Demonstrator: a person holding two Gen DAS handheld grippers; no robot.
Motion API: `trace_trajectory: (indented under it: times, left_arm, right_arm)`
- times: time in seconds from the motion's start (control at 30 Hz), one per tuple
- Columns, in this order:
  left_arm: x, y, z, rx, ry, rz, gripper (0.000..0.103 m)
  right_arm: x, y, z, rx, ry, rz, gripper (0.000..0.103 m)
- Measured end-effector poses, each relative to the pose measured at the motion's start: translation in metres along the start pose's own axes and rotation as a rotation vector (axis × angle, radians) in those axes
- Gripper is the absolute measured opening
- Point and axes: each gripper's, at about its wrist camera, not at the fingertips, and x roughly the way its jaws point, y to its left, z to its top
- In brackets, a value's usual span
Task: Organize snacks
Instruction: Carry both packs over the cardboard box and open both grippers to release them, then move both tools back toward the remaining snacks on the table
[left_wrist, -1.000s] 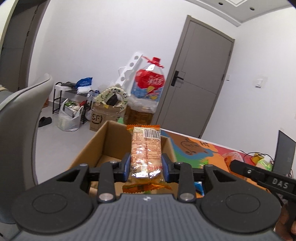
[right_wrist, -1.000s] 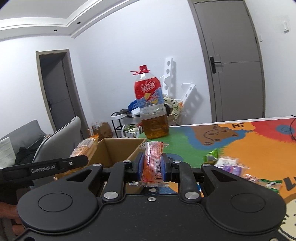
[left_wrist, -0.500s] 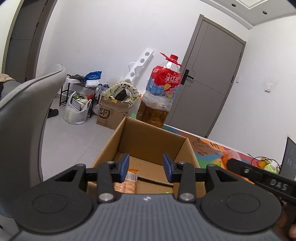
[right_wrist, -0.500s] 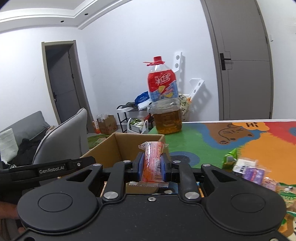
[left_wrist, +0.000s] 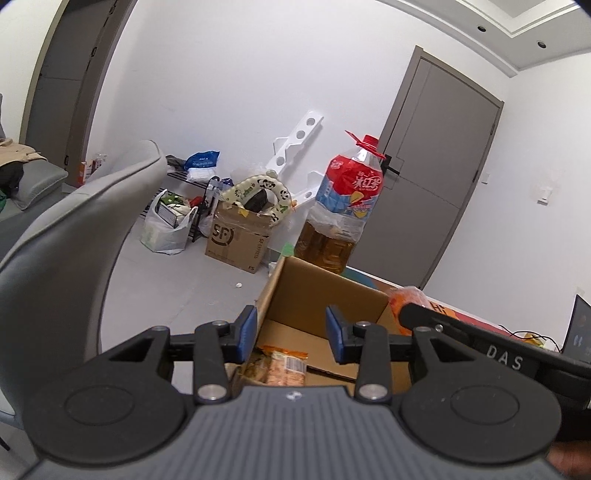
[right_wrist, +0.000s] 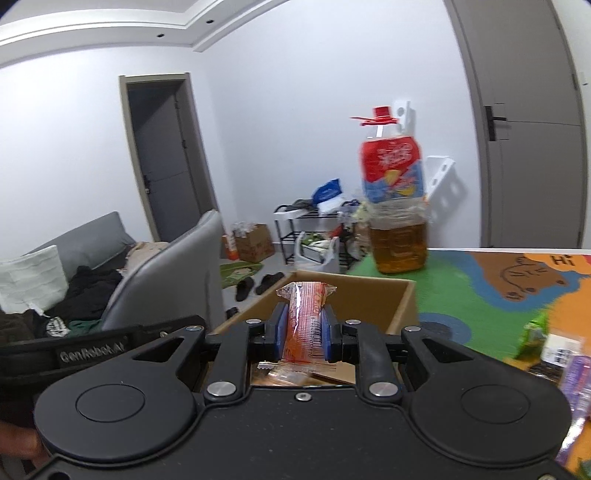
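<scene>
We hold our left gripper (left_wrist: 290, 334) wide and empty over the cardboard box (left_wrist: 317, 295), a snack packet (left_wrist: 282, 365) lying inside. Our right gripper (right_wrist: 304, 328) pinches an orange snack bar (right_wrist: 304, 317) above the near rim; next we should lower and release it.

Blurred snack packets (right_wrist: 561, 354) run off the right wrist view's edge.

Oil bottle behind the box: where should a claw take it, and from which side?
Likely the red handle at the neck of the oil bottle, coming from above. The body looks far wider than the open left claw, and the cardboard box blocks a low frontal approach.
</scene>
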Motion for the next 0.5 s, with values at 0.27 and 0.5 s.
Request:
trace_trajectory:
  times: [0.27,0.5]
  left_arm:
    - [0.001,0.000,-0.003,0.000,0.022,-0.002,0.046]
    - [-0.001,-0.012,-0.006,0.012,0.031,-0.035,0.058]
  right_arm:
    - [-0.008,-0.010,-0.002,0.039,0.018,-0.022,0.039]
    - [-0.028,-0.034,-0.008,0.079,0.015,-0.075,0.044]
